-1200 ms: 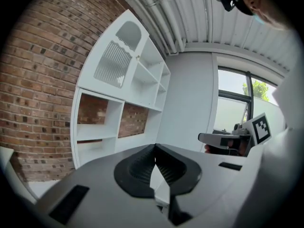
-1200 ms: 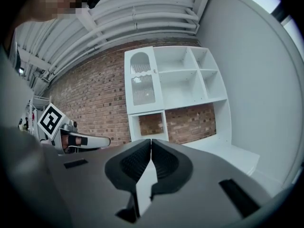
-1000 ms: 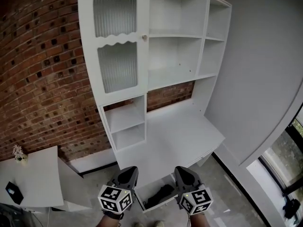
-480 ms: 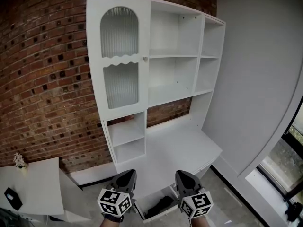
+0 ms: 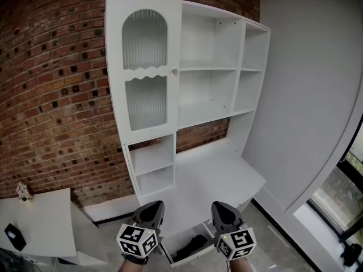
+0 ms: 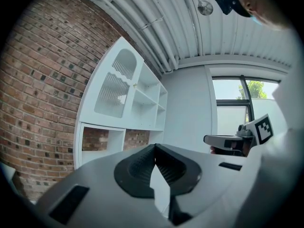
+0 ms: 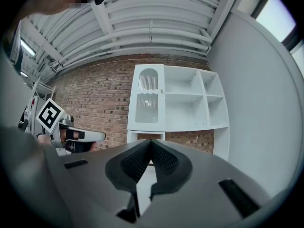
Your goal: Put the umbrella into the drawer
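Only the head view shows the task's things: the dark folded umbrella lies inside the open drawer at the bottom of the white cabinet, under its desk top. In this view the left gripper and the right gripper hang side by side above the drawer, one on each side of it, and they point to the cabinet. The two gripper views look level and pass over the drawer. The left gripper view shows its jaws pressed together at the tips with nothing between them, and behind them a window and the other gripper at the right. The right gripper view shows its jaws also together and empty, with the brick wall and the ribbed glass door of the cabinet.
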Available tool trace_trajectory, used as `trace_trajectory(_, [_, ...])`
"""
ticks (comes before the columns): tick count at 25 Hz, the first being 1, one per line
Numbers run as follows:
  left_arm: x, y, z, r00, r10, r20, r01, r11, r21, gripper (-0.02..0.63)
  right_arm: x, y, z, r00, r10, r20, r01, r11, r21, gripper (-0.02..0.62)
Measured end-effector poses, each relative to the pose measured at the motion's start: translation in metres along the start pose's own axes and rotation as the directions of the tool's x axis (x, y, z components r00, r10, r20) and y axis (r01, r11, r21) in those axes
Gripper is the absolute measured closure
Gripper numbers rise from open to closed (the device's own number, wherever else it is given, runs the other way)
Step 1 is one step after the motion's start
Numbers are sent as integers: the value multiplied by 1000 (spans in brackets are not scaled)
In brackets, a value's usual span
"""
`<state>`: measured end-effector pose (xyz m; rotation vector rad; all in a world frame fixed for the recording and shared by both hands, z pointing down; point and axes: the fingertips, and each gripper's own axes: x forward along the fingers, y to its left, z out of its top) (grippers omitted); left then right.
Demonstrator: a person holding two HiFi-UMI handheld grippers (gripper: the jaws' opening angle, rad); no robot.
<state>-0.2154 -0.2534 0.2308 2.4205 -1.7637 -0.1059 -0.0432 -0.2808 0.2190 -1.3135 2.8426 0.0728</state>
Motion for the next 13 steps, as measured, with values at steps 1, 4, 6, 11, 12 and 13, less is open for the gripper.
trace_trajectory(1, [0, 0, 1, 1000, 2, 2, -2, 1000, 2, 600, 1, 0, 0, 1000, 0, 1, 0, 1000, 1, 591])
trace_trajectory(4, [1, 1, 2, 1000, 4, 3, -4, 1000, 5, 599, 3, -1, 0, 1000, 5, 4, -5, 1000, 3, 592])
trace_trajectory(6, [1, 0, 0, 1000, 5, 0, -5, 1000, 5, 599, 2, -1, -1, 1000, 9, 3, -9, 1000, 3, 591])
trace_trajectory(11, [2, -4, 3, 1000, 3, 1, -3, 1000, 12, 600, 2, -1, 0, 1000, 16, 6, -16, 1000, -1, 592])
trace_trajectory(12, [2, -5, 3, 1000, 2, 2, -2, 1000, 13, 600, 2, -1, 1, 1000, 16, 7, -16, 1000, -2, 592])
trace_trajectory(13, [2, -6, 3, 1000, 2, 3, -2, 1000, 13, 600, 1, -1, 1, 1000, 16, 7, -16, 1000, -3, 591])
